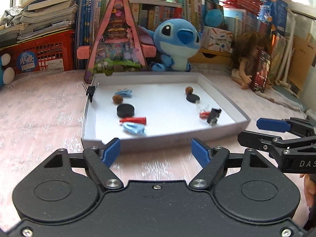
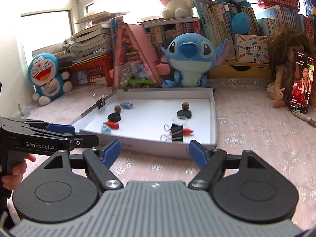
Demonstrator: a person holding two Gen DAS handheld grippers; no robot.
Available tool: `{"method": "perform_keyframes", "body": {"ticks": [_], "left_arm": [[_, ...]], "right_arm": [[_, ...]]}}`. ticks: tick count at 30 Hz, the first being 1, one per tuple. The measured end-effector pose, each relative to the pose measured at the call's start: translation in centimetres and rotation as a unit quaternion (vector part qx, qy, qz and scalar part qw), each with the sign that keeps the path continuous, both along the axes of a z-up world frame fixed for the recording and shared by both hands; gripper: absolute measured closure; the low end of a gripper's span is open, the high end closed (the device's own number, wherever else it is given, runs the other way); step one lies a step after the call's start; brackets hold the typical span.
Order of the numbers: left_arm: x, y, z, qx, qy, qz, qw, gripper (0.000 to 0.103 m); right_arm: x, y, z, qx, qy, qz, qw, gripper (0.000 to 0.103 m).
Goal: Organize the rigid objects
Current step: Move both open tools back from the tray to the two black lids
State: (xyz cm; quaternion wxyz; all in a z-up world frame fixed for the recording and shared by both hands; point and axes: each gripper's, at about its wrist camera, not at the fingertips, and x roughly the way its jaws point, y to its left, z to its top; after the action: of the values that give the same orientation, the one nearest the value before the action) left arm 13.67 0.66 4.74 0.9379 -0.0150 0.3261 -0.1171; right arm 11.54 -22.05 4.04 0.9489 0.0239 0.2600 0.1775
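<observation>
Left wrist view
- left gripper (image 1: 156,151): at 6 o'clock, blue fingers spread wide, nothing between them, just short of the tray's near wall.
- right gripper (image 1: 276,130): enters at 3 o'clock beside the tray's near right corner; jaws parted, nothing held.
- white tray (image 1: 150,140): centre of view on the pink tablecloth (image 1: 39,118); it holds the small items.
- left group: blue hair claw (image 1: 123,93) at 11 o'clock, brown ball (image 1: 117,99) beside it, black puck (image 1: 125,110), red peg (image 1: 134,120), a second blue claw (image 1: 134,128) nearest the gripper.
- right group: second brown ball (image 1: 189,90) touching a second black puck (image 1: 193,98); black binder clip (image 1: 213,115) next to a small red piece, at 2 o'clock.
- clipped on wall: another binder clip (image 1: 91,92) on the tray's left wall.
- beyond the tray: pink triangular toy house (image 1: 116,39) and blue plush (image 1: 175,41) at 12 o'clock, doll (image 1: 246,63) at 2, red crate (image 1: 39,53) under stacked books at 10.

Right wrist view
- right gripper (image 2: 154,152): at 6 o'clock, fingers wide apart and empty, before the tray's near wall (image 2: 154,148).
- left gripper (image 2: 59,128): comes in from 9 o'clock at the tray's near left corner; a hand (image 2: 17,169) grips its handle.
- nearest item: binder clip (image 2: 176,133) with wire loops, straight ahead inside the tray.
- around: phone (image 2: 302,83) lit and leaning on the doll at 3 o'clock; blue cat plush (image 2: 47,75) at 10 o'clock.
</observation>
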Motion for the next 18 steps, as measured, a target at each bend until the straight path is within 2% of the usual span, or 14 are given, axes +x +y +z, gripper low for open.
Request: {"method": "perform_keyframes", "body": {"ticks": [18], "left_arm": [[-6.2, 1.7, -2.3, 0.001, 0.014, -0.017, 0.9998, 0.026]], "right_arm": [[-5.8, 1.9, -2.5, -0.024, -0.004, 0.047, 0.999, 0.016]]}}
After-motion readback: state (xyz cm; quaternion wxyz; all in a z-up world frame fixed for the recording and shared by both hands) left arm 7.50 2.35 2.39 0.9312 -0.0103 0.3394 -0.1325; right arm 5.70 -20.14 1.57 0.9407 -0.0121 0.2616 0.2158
